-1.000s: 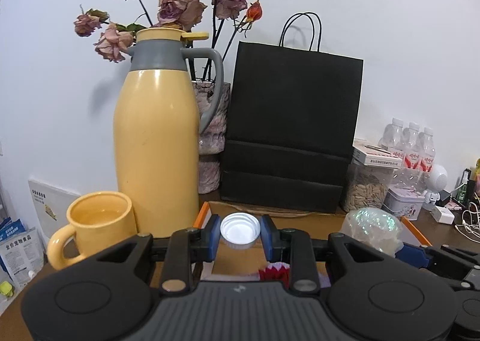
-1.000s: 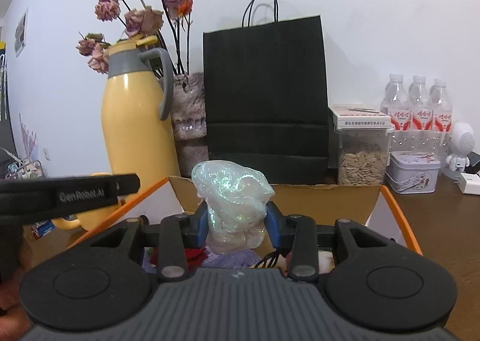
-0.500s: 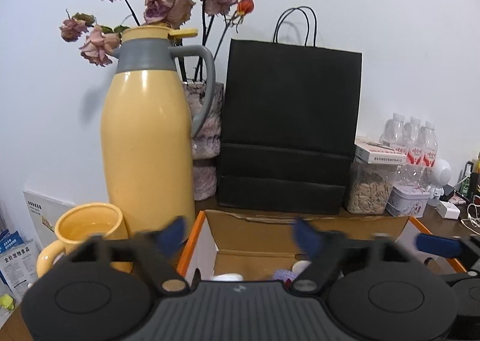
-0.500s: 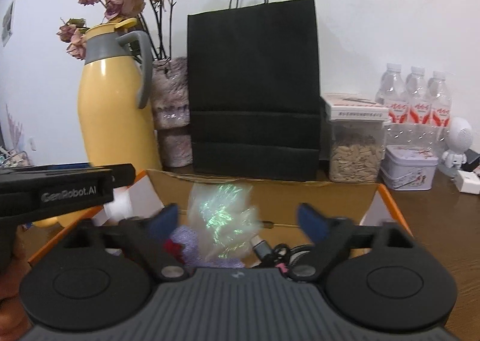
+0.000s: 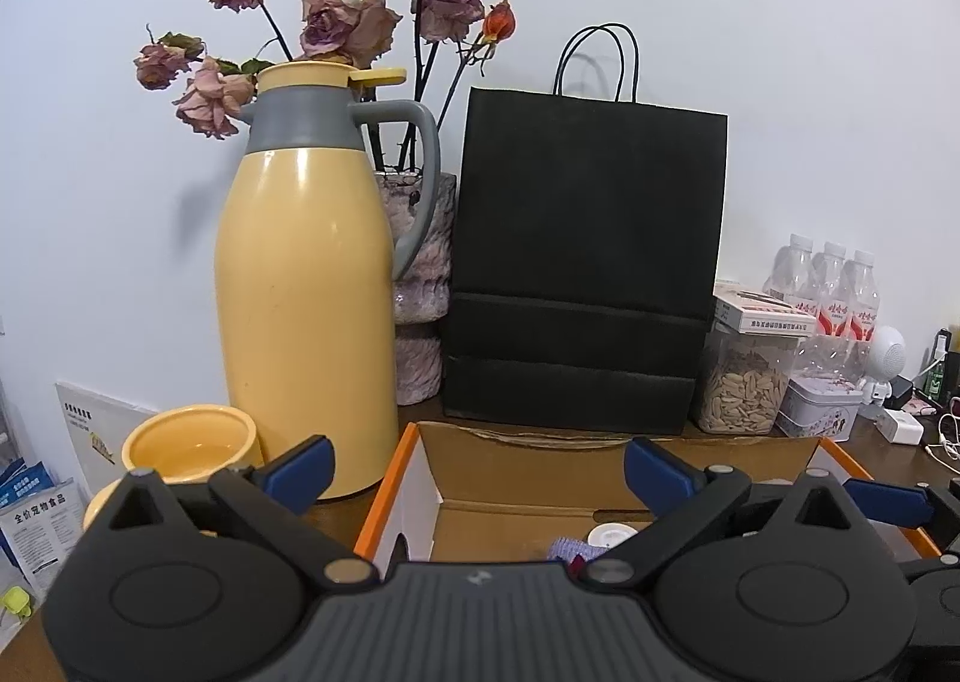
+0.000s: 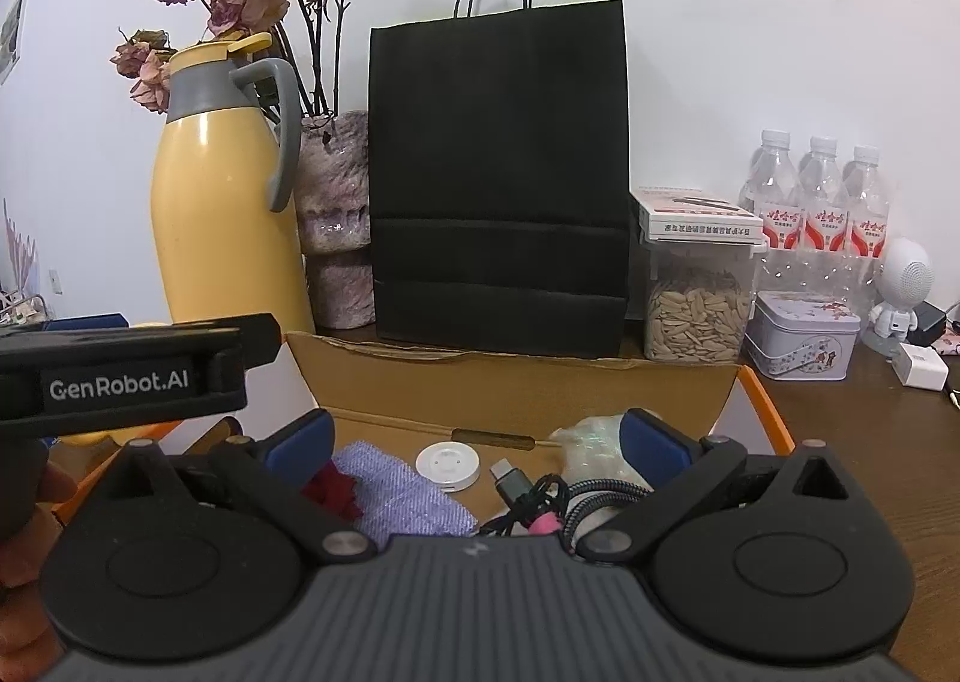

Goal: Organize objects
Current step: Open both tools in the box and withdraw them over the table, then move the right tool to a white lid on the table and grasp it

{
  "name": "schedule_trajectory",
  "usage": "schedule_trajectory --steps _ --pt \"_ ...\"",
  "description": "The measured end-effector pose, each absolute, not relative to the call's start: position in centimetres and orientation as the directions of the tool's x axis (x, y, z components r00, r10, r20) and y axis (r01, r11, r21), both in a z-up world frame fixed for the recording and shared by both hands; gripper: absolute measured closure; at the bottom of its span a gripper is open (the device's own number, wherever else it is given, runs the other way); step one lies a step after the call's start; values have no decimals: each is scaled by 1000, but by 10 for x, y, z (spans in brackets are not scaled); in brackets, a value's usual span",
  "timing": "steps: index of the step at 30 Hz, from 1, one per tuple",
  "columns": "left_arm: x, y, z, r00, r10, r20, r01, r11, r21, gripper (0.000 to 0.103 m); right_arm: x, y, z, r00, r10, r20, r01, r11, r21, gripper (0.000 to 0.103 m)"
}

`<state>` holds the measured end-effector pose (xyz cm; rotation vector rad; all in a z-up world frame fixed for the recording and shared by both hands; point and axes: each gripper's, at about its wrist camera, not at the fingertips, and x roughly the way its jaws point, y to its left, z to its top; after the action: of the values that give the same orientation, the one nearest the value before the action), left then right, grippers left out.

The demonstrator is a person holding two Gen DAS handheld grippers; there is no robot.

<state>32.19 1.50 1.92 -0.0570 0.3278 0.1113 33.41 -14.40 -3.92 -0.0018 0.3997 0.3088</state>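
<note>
Left-wrist view: left claw (image 5: 477,469) has just spread wide, empty, over the cardboard box (image 5: 600,451), the white cap (image 5: 612,535) lying inside. Right-wrist view: right claw (image 6: 477,442) likewise gapes empty; iridescent wrap (image 6: 591,448), cable (image 6: 540,496) and purple cloth (image 6: 402,493) sit boxed. Both drops look done.

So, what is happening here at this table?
A person holds a gripper in each hand over an open cardboard box. Both the left gripper and the right gripper have just been opening, and nothing is between their jaws. A white round cap and a shiny crumpled wrap lie in the box, beside a purple cloth and cables.
</note>
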Motion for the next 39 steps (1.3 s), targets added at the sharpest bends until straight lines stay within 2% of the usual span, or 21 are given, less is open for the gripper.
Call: schedule_trajectory --steps 18,27,39 --pt "253 18 11 950 93 -297 -107 994 -31 0 273 -172 -39 906 266 -329 -288 957 -18 0" --pt "218 24 2 942 96 -321 -109 994 -23 0 230 -187 -47 919 249 -305 -279 958 -60 0" --pt "181 31 -27 906 114 -408 -109 993 37 0 188 -208 -71 899 212 -384 -253 966 -60 0"
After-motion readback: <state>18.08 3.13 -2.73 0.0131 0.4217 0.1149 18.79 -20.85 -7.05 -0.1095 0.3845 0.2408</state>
